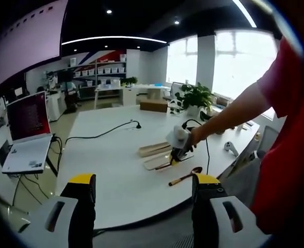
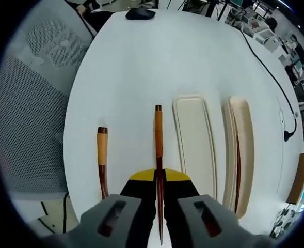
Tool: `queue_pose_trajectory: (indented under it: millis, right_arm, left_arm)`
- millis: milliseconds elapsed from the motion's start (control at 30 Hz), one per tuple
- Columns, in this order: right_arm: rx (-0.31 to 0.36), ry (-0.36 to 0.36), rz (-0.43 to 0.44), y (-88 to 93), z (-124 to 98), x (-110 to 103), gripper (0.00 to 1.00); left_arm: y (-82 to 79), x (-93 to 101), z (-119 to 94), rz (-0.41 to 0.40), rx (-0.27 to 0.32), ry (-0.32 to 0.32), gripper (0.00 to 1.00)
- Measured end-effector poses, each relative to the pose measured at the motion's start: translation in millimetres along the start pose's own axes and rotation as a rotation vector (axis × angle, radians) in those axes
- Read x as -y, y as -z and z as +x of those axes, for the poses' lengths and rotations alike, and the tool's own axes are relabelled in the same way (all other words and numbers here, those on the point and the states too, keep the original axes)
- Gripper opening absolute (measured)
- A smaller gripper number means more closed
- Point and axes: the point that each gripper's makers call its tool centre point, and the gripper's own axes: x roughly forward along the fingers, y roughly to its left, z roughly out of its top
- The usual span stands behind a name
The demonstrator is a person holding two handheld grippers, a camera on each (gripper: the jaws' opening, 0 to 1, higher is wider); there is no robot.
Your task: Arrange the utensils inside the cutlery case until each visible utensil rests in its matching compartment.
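In the right gripper view my right gripper (image 2: 159, 176) is shut on a thin chopstick (image 2: 158, 139), dark red with a light wooden end, pointing away over the white table (image 2: 136, 72). Left of it lies a spoon handle (image 2: 102, 157). To the right sit two halves of the pale cutlery case: an empty tray (image 2: 193, 139) and a second half (image 2: 243, 144) holding a dark stick (image 2: 238, 170). In the left gripper view my left gripper (image 1: 144, 181) stands open near the table edge, well short of the case (image 1: 154, 150), the spoon (image 1: 185, 176) and the right gripper (image 1: 178, 147).
A black mouse (image 2: 140, 13) lies at the far table end beside a mesh chair (image 2: 43, 57). A black cable (image 1: 100, 134) crosses the table. A laptop (image 1: 28, 134) stands on a side desk, a potted plant (image 1: 193, 95) at the back. A person's arm (image 1: 234, 111) reaches in.
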Motion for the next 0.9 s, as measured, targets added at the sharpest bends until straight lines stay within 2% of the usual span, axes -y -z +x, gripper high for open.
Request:
queue_pose_trajectory:
  millis: [133, 300, 433, 467, 900]
  right_arm:
    - [0.006, -0.006, -0.003, -4.6, -6, -3, 0.00]
    - [-0.023, -0.006, -0.024, -3.5, -14, -5, 0.00]
    - [-0.018, -0.027, -0.009, -5.4, -22, -5, 0.00]
    - [-0.031, -0.037, 0.016, -3.8, -24, -6, 0.00]
    - [-0.061, -0.024, -0.005, -3.9, -52, 13, 0.00]
  left_arm:
    - [1.5, -0.1, 1, -0.001, -0.010, 0.009, 0.78]
    - [-0.9, -5.8, 1, -0.001, -0.003, 0.004, 0.78]
    - [-1.6, -7.8, 0, -0.005, 0.001, -0.003, 0.78]
    - [-1.4, -7.9, 0, -0.005, 0.001, -0.002, 0.78]
    - [-1.8, -6.8, 1, 0.003, 0.002, 0.002, 0.77]
